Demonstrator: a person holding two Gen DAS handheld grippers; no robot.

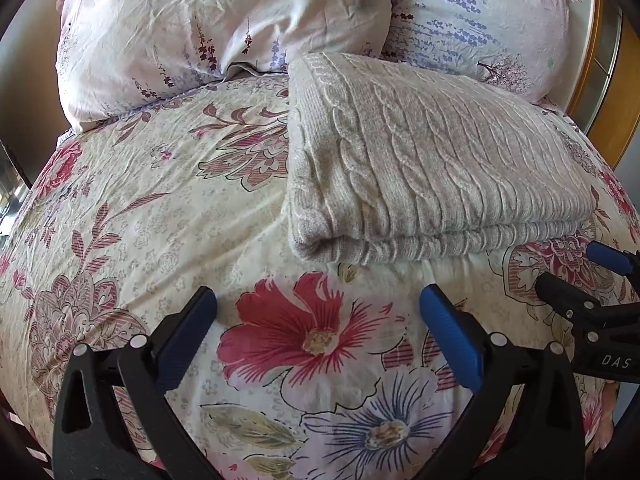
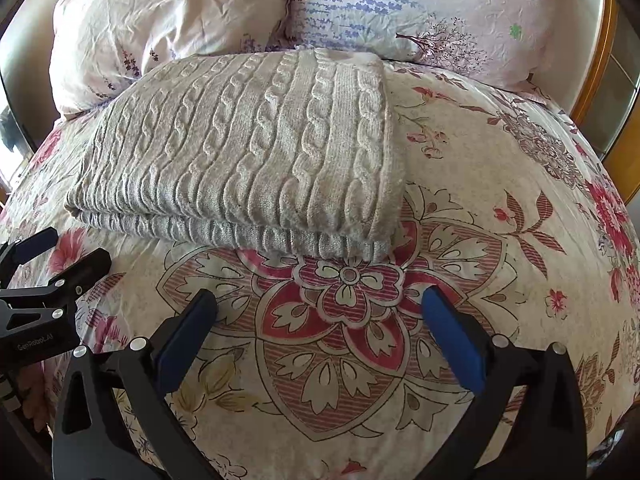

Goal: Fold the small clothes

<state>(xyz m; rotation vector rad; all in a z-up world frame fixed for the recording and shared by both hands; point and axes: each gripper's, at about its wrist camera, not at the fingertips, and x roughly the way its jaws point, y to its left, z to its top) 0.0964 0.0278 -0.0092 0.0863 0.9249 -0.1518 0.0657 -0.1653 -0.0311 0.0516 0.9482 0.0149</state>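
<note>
A grey cable-knit sweater (image 1: 420,160) lies folded into a neat rectangle on the floral bedspread (image 1: 160,220); it also shows in the right wrist view (image 2: 248,148). My left gripper (image 1: 318,308) is open and empty, hovering over the bedspread just in front of the sweater's near left corner. My right gripper (image 2: 320,308) is open and empty, in front of the sweater's near right corner. The right gripper's tips show at the right edge of the left wrist view (image 1: 576,276). The left gripper shows at the left edge of the right wrist view (image 2: 60,256).
Two floral pillows (image 1: 208,28) (image 2: 420,8) lie behind the sweater at the head of the bed. A wooden bed frame (image 2: 596,80) runs along the right side.
</note>
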